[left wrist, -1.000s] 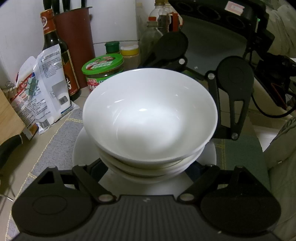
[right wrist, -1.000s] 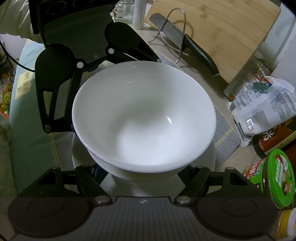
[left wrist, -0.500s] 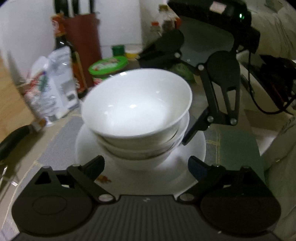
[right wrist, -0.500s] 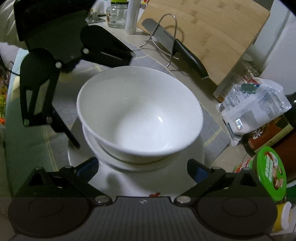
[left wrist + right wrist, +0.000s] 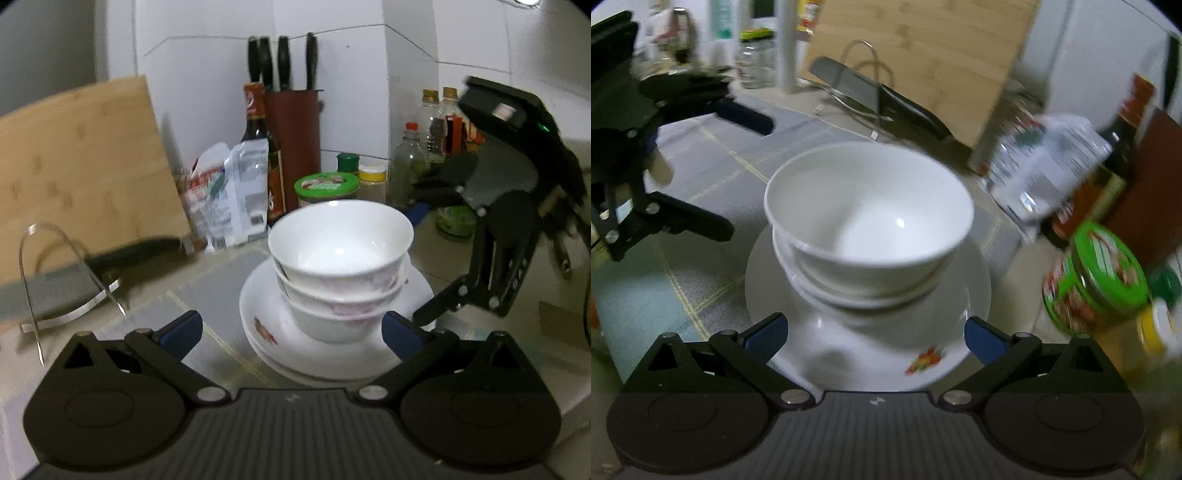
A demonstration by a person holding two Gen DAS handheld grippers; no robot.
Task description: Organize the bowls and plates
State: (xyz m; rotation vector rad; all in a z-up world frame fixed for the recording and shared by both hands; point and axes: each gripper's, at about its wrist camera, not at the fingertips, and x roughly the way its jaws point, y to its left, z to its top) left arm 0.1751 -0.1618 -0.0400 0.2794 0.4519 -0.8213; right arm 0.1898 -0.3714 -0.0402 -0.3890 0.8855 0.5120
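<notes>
Change: a second ago both grippers sat tight around the top bowl [image 5: 340, 236]; now both have drawn back from it, so the bowl has been let go.
Left gripper [image 5: 291, 334]: fingers opening, nearly fully spread; the plates' near rim lies between them, nothing pinched.
Right gripper [image 5: 873, 334]: fingers spread wide, nothing pinched; the plate rim lies between them, whether touching I cannot tell.
Bowls: three nested, upright, standing free.
Plates [image 5: 266, 332]: stacked under the bowls on a grey mat [image 5: 218, 280] on the worktop.
Meaning: the stack looks finished, so this step seems done; the top bowl sits slightly off-centre but appears stable.
Around: green-lid jar [image 5: 327, 188], sauce bottle [image 5: 260, 155], packets [image 5: 236, 195] and knife block [image 5: 291, 144] behind the stack; cutting board [image 5: 81, 166] and a knife on a wire stand [image 5: 70, 277] to its left.
In the way: nothing blocks the retreat; the jar sits near the right gripper's side.
</notes>
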